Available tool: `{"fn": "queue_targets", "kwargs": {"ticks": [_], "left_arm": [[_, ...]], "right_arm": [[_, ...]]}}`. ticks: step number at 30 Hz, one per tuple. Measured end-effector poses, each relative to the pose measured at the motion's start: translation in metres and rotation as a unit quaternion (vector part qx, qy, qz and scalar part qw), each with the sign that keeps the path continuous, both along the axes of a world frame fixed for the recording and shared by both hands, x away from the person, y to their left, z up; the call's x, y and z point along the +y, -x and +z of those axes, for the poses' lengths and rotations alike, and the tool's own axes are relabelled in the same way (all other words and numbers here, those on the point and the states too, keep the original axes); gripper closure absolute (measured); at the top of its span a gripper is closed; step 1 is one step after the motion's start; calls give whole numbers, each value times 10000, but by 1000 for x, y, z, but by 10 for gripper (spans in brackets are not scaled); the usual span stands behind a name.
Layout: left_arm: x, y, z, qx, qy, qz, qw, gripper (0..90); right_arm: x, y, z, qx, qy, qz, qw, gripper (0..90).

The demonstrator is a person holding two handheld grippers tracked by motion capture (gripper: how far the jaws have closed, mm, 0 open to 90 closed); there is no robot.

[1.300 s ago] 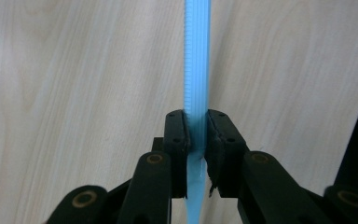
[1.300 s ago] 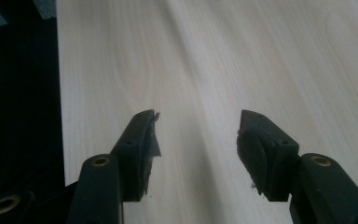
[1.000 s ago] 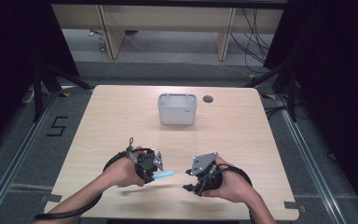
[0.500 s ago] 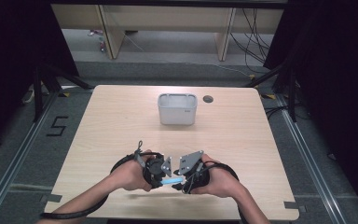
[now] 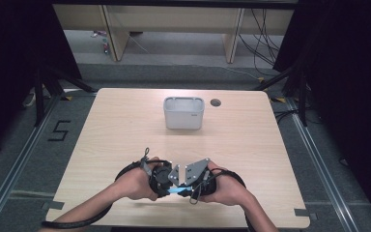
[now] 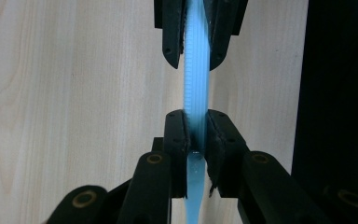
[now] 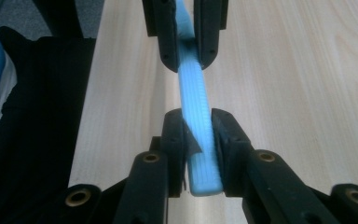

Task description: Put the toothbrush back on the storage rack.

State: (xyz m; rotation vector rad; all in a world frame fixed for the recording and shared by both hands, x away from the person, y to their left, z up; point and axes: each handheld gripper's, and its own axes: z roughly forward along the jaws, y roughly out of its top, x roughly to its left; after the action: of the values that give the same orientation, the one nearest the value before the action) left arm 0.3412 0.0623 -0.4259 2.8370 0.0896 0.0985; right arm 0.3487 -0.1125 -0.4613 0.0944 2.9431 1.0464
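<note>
1. Pale wooden table (image 5: 125, 130) under dark surroundings is where I am working; a white bin (image 5: 183, 112) stands well apart toward the far edge, with a round cable hole (image 5: 216, 102) just beside it.
2. Near my edge of the table, both grippers meet tip to tip over the wood, and a light blue ridged plastic strip (image 5: 176, 191) spans the short gap between them.
3. My left gripper (image 6: 196, 140) has its jaws pressed in on the strip, pinching it. In the left gripper view the ribbed length runs straight ahead into the other pair of jaws, while a thin smooth tail hangs back toward the camera.
4. My right gripper (image 7: 198, 135) likewise clamps the strip (image 7: 193, 93). Its jaws stand slightly wider, since the broader blunt end of the strip sits between them and pokes out on the near side.
5. I judge the step in hand to be a two-handed hold, either a handover or a readying to flex or thread the strip; I cannot tell which.
6. If it is a handover, the next move calls for one gripper to ease off while the other keeps a firm pinch, so the strip neither twists nor drops onto the table.
7. If the bin is the goal, a long forward carry follows.
</note>
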Motion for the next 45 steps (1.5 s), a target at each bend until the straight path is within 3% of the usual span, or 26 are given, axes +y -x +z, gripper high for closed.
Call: {"fn": "queue_targets", "kwargs": {"ticks": [2,6,11,14,15,17,19,20,22,23,24,25,26,27,28,32,35,36,37,38,40,41,42,43,44,45], "left_arm": [[0,1,0,-8,-19,-50,10000,781],[1,2,0,-130,81,0,9999,761],[8,2,4,-416,329,242,9983,608],[19,1,10,-574,792,626,9932,528],[19,1,10,-574,792,626,9932,502],[28,-1,13,-762,1181,921,9858,477],[36,-2,13,-832,1364,1111,9809,444],[36,-2,13,-832,1364,1111,9809,432],[43,-3,12,-822,1630,1313,9744,418],[50,-4,9,-769,1843,1528,9679,408],[50,-4,9,-769,1843,1528,9679,398],[53,-4,7,-769,1949,1639,9640,388],[60,-6,3,-701,2176,1850,9558,379],[60,-6,3,-701,2176,1850,9558,372],[66,-8,-1,-638,2414,2090,9455,364],[77,-12,-10,-499,2823,2602,9220,334],[84,-14,-16,-554,2977,2885,9084,304],[84,-14,-16,-554,2977,2885,9084,295],[86,-15,-18,-590,3012,2975,9041,290],[88,-17,-23,-552,3150,3160,8933,287],[90,-18,-25,-530,3162,3190,8919,282],[91,-19,-27,-521,3204,3271,8875,282],[91,-21,-31,-376,3333,3378,8794,278],[90,-21,-33,-284,3417,3425,8747,278],[90,-21,-33,-284,3417,3425,8747,279],[89,-22,-35,-200,3461,3460,8718,279]], "right_arm": [[1,-2,0,-192,-15,230,9996,779],[0,1,0,-144,9,207,9997,787],[-4,-1,-1,-236,69,95,9997,787],[-11,-3,-2,-320,45,-187,9993,787],[-11,-3,-2,-320,45,-187,9993,787],[-17,-4,-4,-294,-22,-472,9985,787],[-20,-5,-4,-347,-98,-674,9971,787],[-22,-4,-5,-343,-110,-821,9960,787],[-24,-6,-5,-409,-168,-941,9946,787],[-26,-6,-5,-414,-197,-1047,9934,787],[-26,-6,-5,-414,-197,-1047,9934,787],[-29,-6,-6,-456,-264,-1231,9910,787],[-31,-6,-6,-470,-310,-1309,9898,787],[-31,-6,-6,-470,-310,-1309,9898,787],[-35,-5,-6,-499,-384,-1521,9864,787],[-40,-4,-5,-657,-642,-1774,9799,787],[-43,-4,-3,-926,-853,-1962,9724,787],[-44,-3,-3,-977,-927,-2040,9697,787],[-45,-2,-3,-1028,-1022,-2123,9664,787],[-45,-2,-3,-1067,-1107,-2226,9627,787],[-46,-1,-3,-1115,-1162,-2299,9598,787],[-47,-1,-3,-1168,-1225,-2377,9565,787],[-48,-2,-4,-1242,-1322,-2500,9511,787],[-48,-1,-4,-1223,-1347,-2572,9491,787],[-48,-1,-4,-1223,-1347,-2572,9491,787],[-48,-2,-4,-1276,-1430,-2625,9457,787]]}}
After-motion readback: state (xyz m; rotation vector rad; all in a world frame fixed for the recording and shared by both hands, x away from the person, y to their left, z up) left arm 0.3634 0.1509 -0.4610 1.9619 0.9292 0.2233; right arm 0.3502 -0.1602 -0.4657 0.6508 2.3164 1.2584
